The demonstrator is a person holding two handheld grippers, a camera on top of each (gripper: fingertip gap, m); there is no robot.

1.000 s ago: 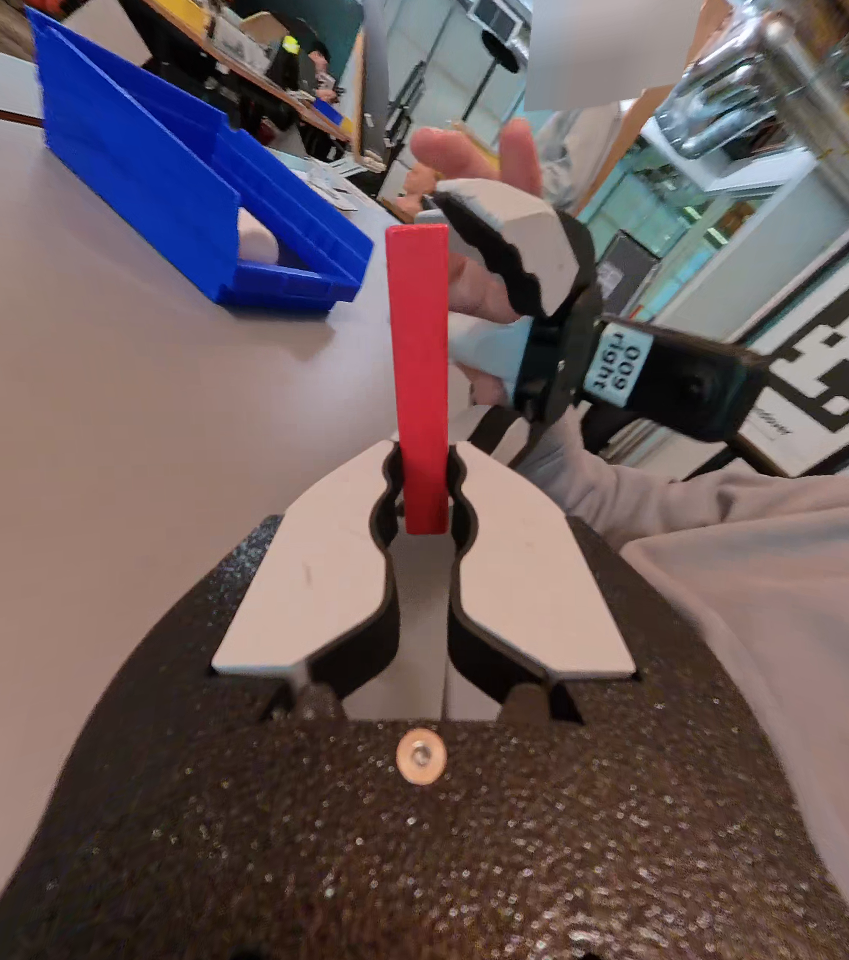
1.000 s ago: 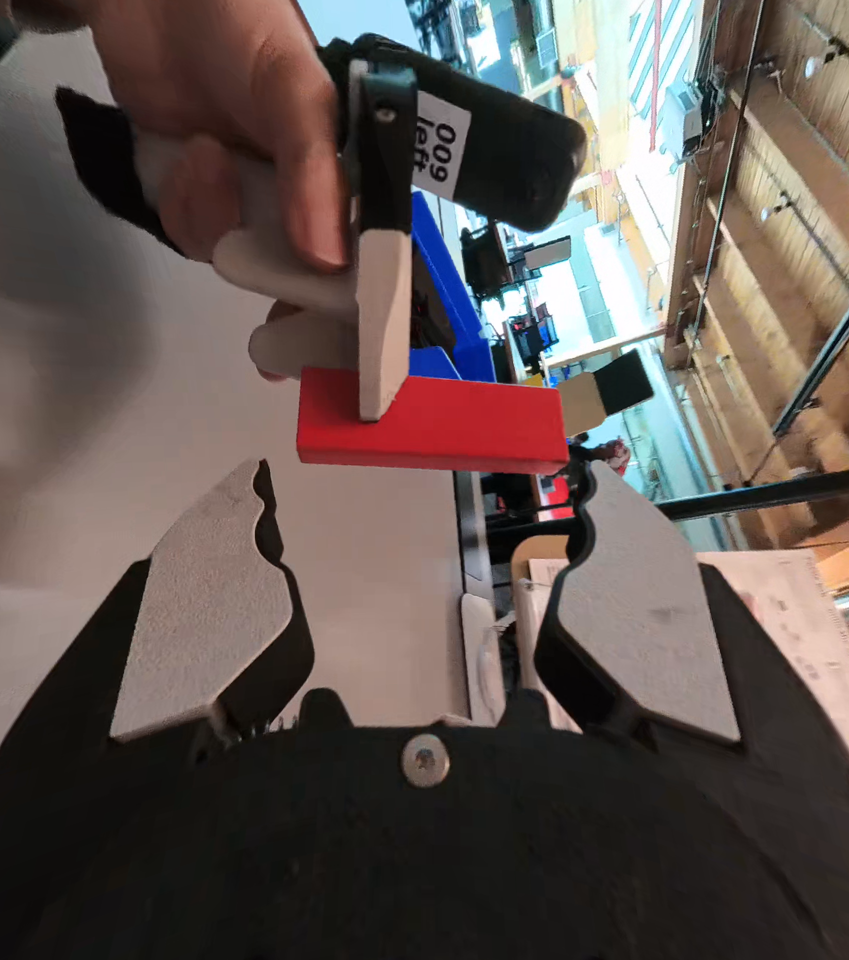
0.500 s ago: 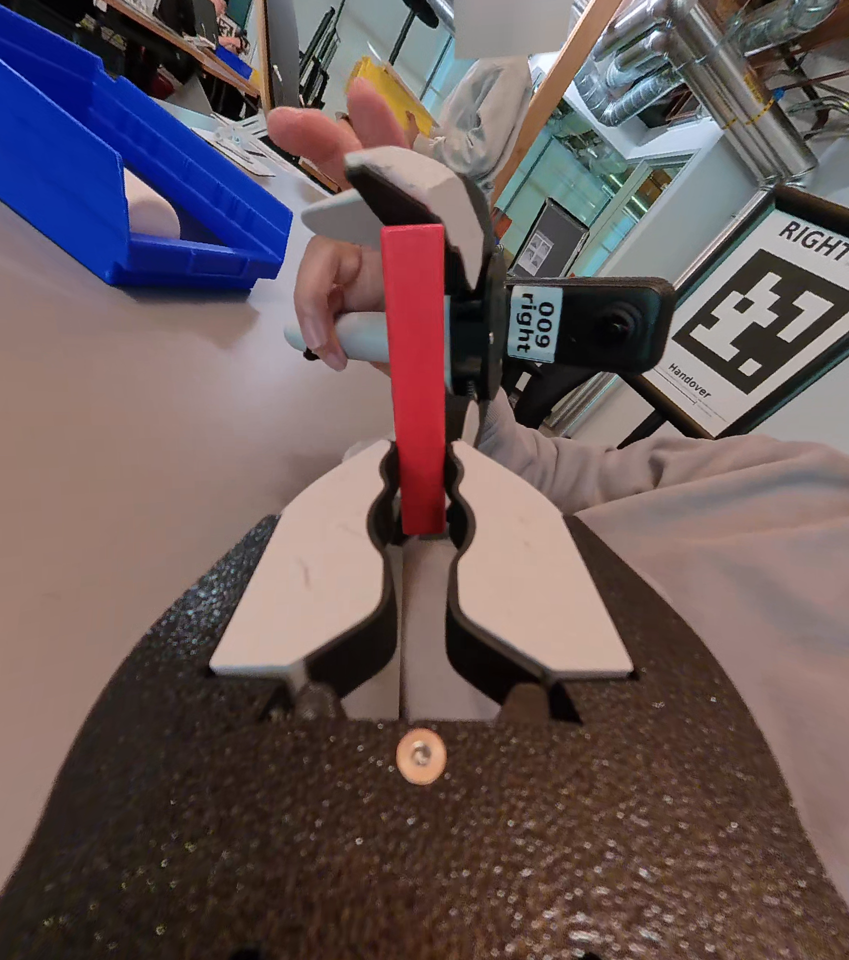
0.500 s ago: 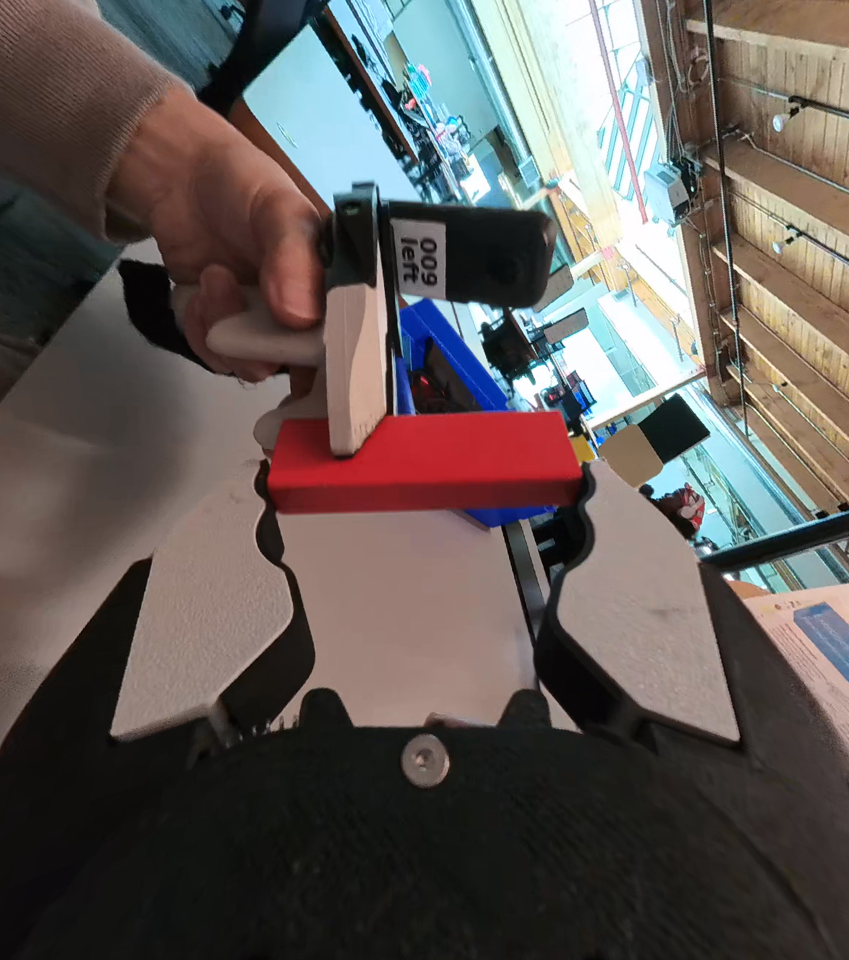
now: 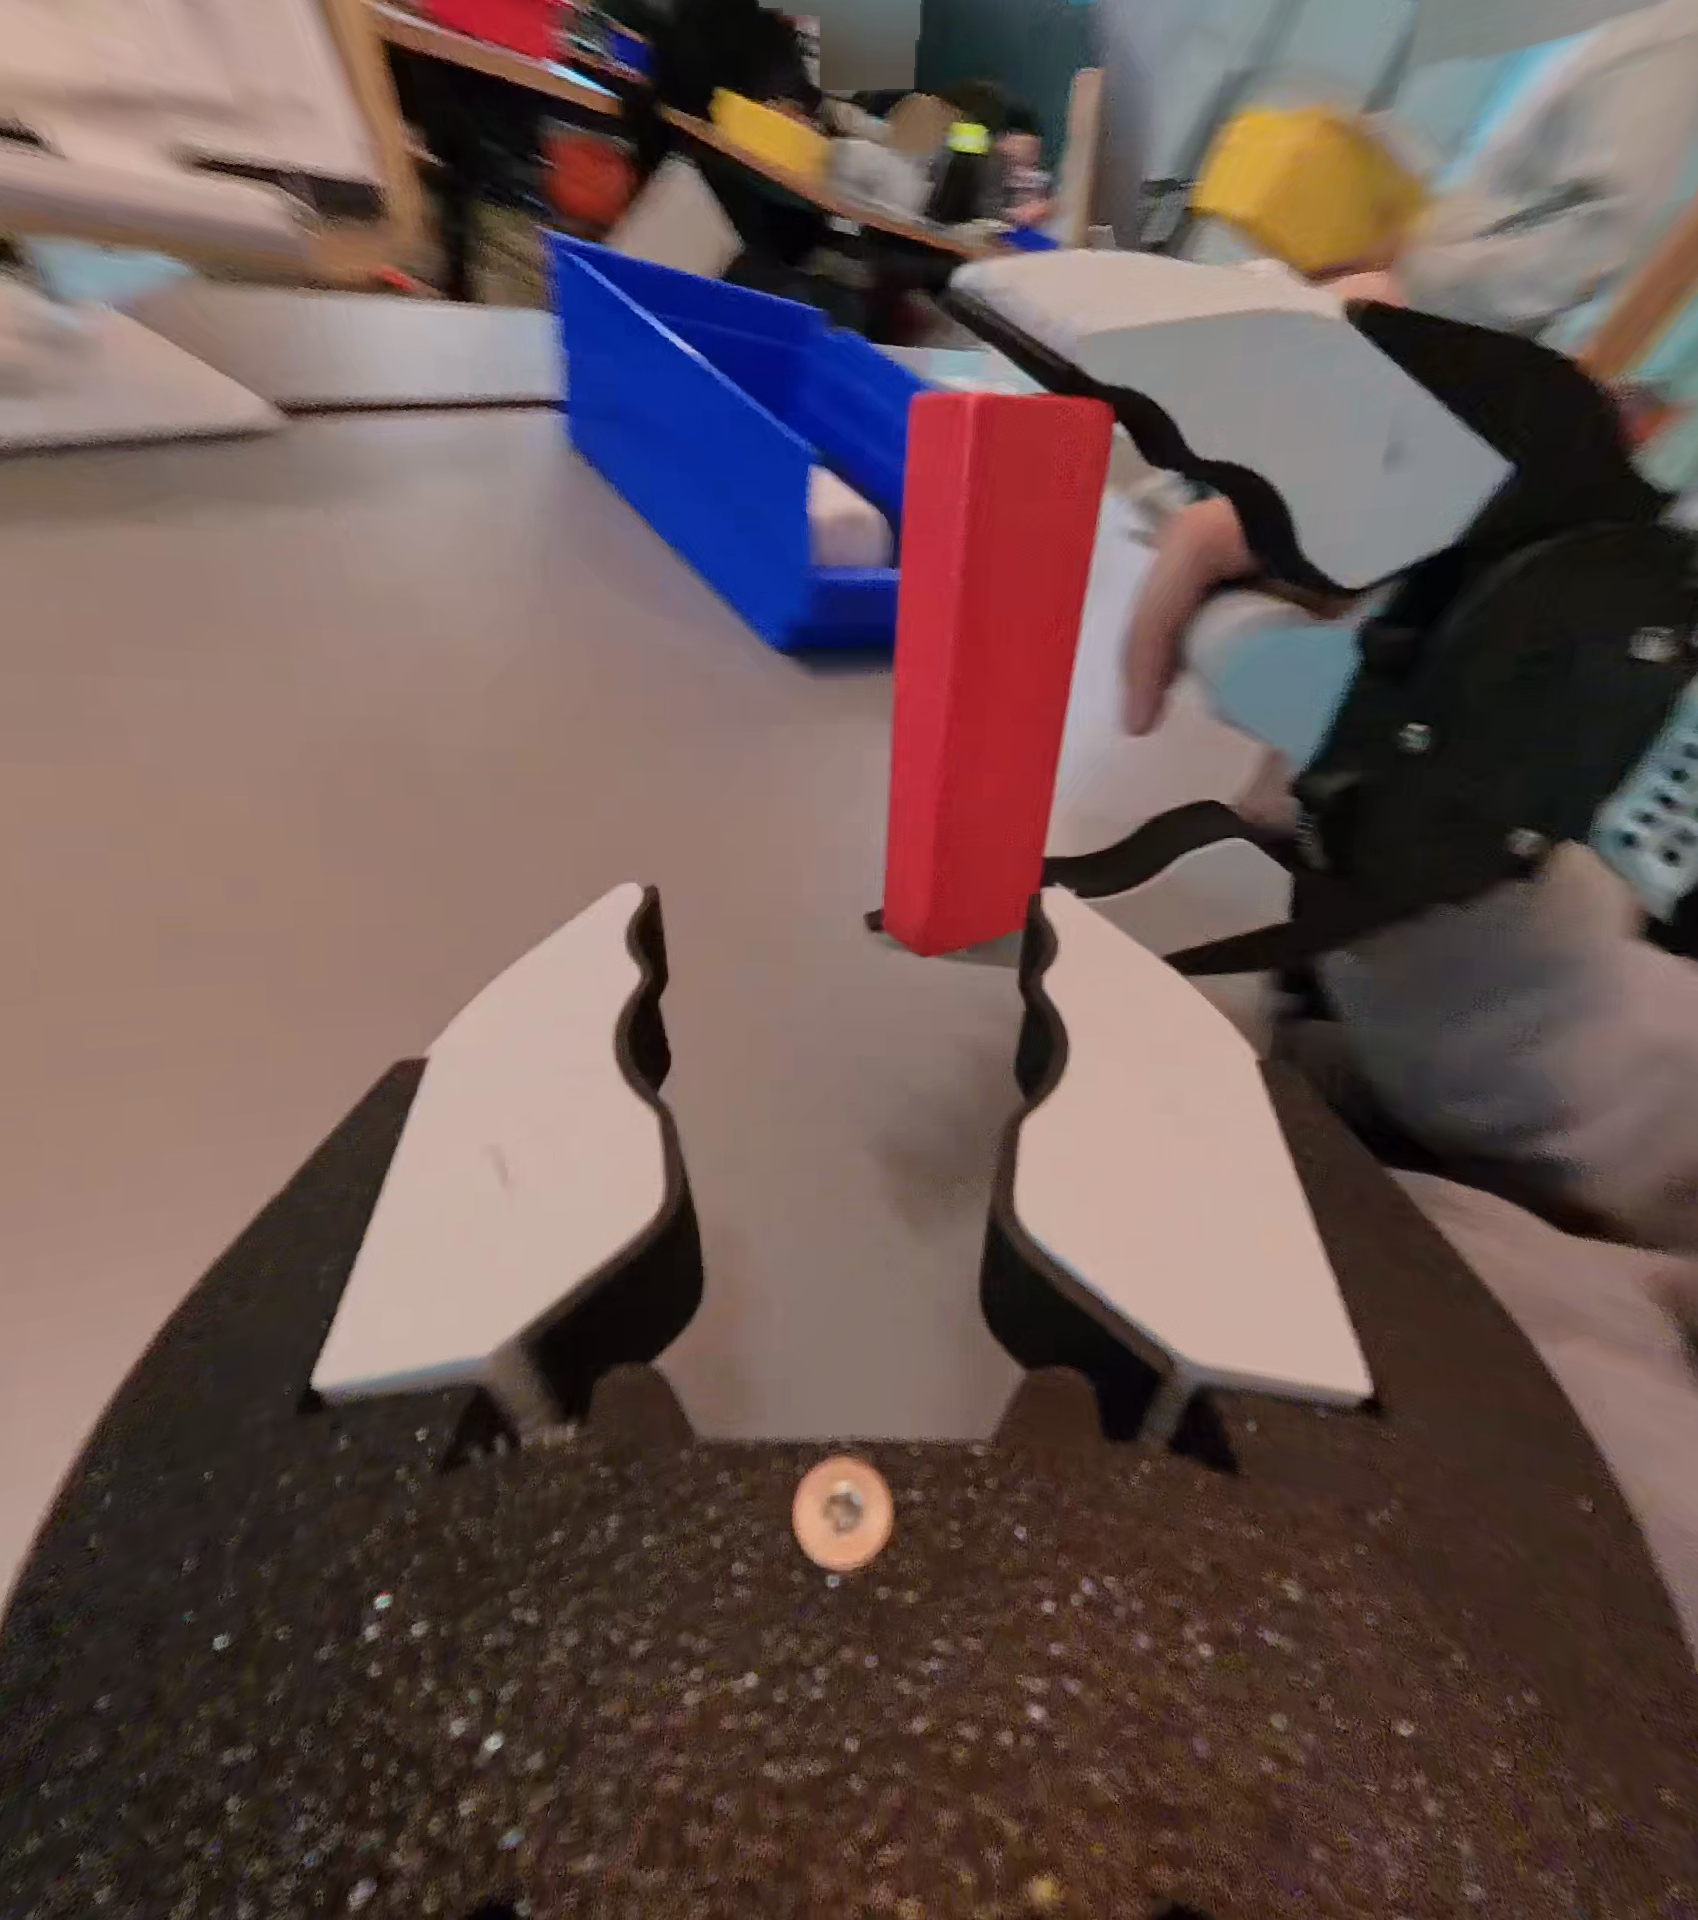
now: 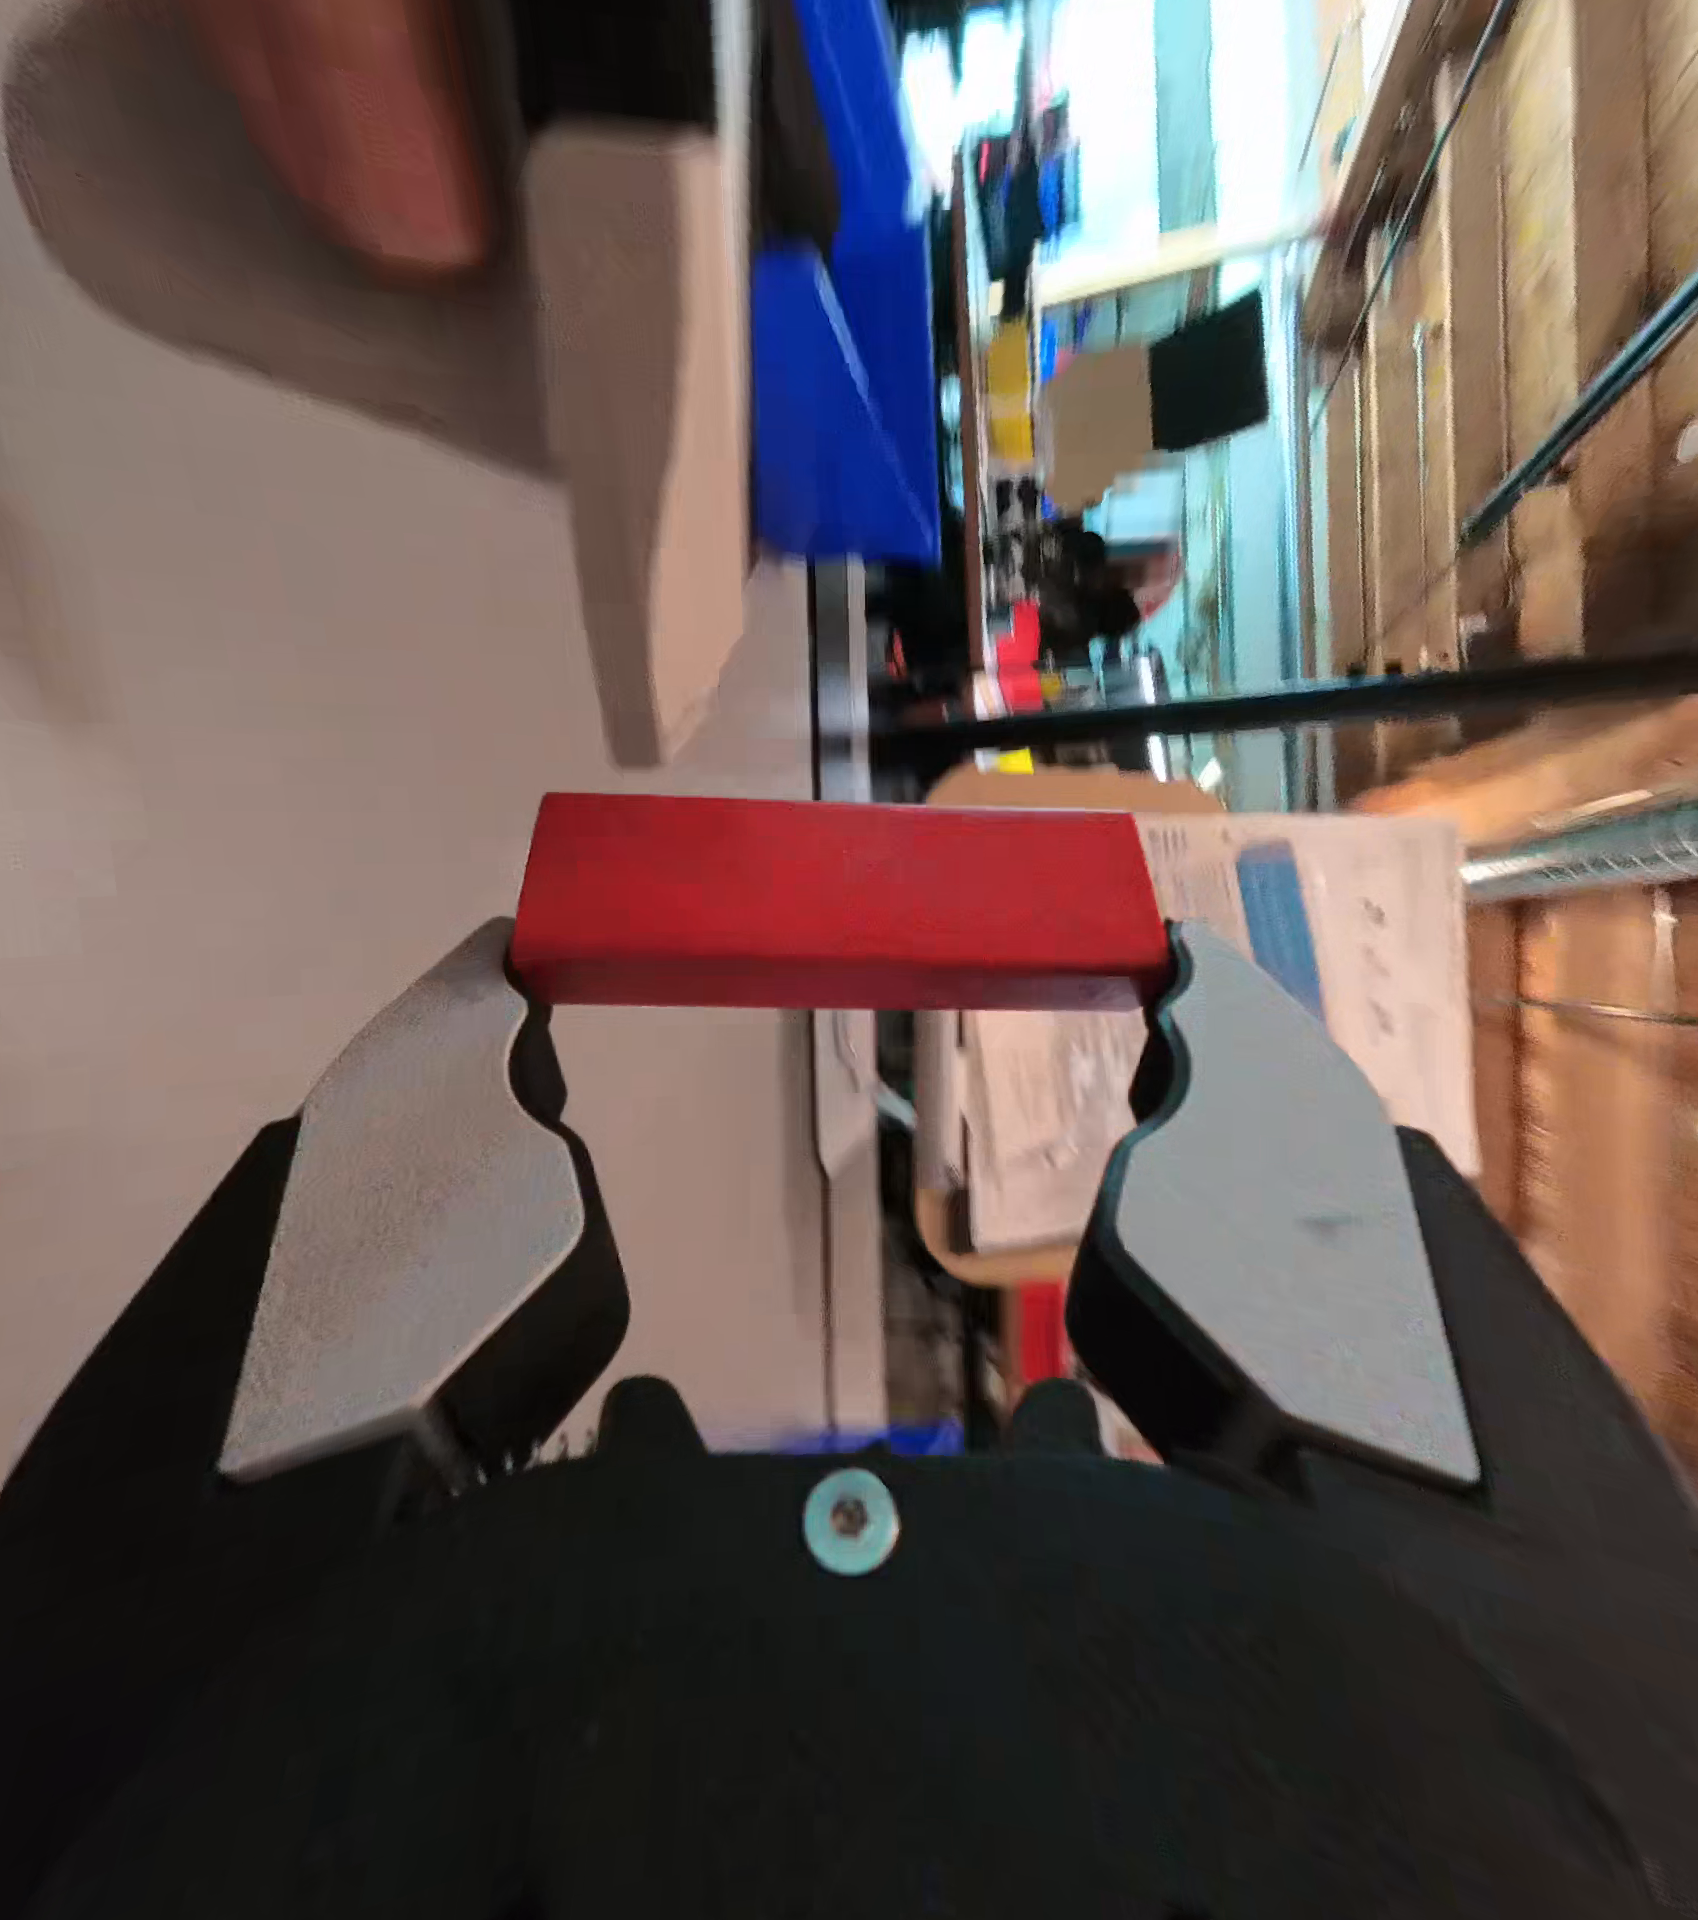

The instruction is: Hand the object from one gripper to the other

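Observation:
A red rectangular block (image 5: pixel 990 675) stands upright just beyond my left gripper (image 5: pixel 840 914), which is open and empty, its right fingertip close beside the block's lower end. In the right wrist view my right gripper (image 6: pixel 837 966) is shut on the red block (image 6: pixel 834 894), gripping it by its two ends. The right gripper's upper finger (image 5: pixel 1271 447) shows in the left wrist view above the block. A blurred finger (image 6: pixel 637 447) of the left gripper shows in the right wrist view, apart from the block.
A blue bin (image 5: pixel 710 436) lies on the grey table (image 5: pixel 305 779) behind the block, with a white object (image 5: pixel 845 525) in it. A person's sleeve (image 5: pixel 1499 1039) is at the right. Cluttered desks and shelves stand in the background.
My left gripper has opened and let go of the red block. My right gripper has closed on the block's ends and now holds it. Both views are blurred from motion.

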